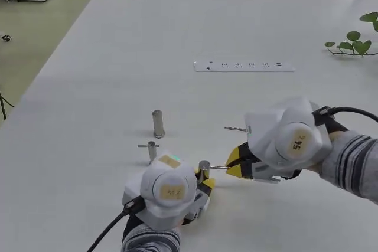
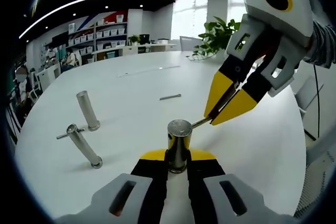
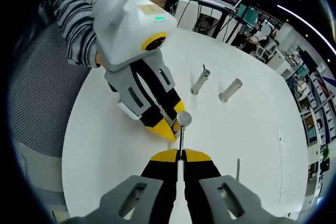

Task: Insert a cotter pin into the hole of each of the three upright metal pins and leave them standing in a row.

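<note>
Three metal pins stand on the white table (image 1: 106, 63). The far pin (image 1: 157, 123) is plain. The middle pin (image 1: 152, 150) has a cotter pin across its top. My left gripper (image 1: 205, 182) is shut on the base of the nearest pin (image 1: 204, 168), which the left gripper view shows upright (image 2: 179, 140) between the jaws. My right gripper (image 1: 235, 164) is shut on a cotter pin (image 1: 219, 167) whose tip meets that pin's upper side. In the right gripper view, the cotter pin (image 3: 181, 141) runs from the jaws to the pin's top (image 3: 184, 118).
A loose cotter pin (image 1: 235, 128) lies on the table behind the right gripper. A white power strip (image 1: 244, 66) lies farther back, and plant leaves (image 1: 354, 42) reach in at the right edge. Open tabletop extends to the left and behind.
</note>
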`<state>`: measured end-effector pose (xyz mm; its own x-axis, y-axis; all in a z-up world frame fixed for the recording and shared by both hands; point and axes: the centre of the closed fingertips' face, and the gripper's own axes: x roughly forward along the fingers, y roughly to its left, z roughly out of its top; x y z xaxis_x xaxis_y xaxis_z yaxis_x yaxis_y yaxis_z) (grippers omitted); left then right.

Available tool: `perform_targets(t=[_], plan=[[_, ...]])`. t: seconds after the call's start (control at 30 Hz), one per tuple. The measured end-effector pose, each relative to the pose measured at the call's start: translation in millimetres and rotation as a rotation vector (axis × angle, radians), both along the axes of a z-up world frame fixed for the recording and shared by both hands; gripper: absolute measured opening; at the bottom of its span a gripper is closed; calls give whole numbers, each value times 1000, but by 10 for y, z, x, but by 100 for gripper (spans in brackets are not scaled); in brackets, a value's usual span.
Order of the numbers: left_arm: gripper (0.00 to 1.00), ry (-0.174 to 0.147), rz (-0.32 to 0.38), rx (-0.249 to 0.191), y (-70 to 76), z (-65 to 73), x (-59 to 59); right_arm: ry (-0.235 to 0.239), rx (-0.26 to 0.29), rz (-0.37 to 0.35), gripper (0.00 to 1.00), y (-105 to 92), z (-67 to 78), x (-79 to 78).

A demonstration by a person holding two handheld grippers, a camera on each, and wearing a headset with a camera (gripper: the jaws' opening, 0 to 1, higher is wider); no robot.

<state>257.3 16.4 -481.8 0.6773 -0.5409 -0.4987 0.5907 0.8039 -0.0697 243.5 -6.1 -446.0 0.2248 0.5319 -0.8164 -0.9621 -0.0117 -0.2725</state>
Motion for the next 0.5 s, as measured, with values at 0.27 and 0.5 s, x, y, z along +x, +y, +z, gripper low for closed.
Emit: perform_targets(t=[0.27, 0.5], plan=[[10, -7, 10, -5, 1, -21, 10, -18, 2, 19, 0, 86, 4, 12], [10, -9, 24, 0, 3, -30, 14, -24, -1, 27, 0, 123, -3, 23]])
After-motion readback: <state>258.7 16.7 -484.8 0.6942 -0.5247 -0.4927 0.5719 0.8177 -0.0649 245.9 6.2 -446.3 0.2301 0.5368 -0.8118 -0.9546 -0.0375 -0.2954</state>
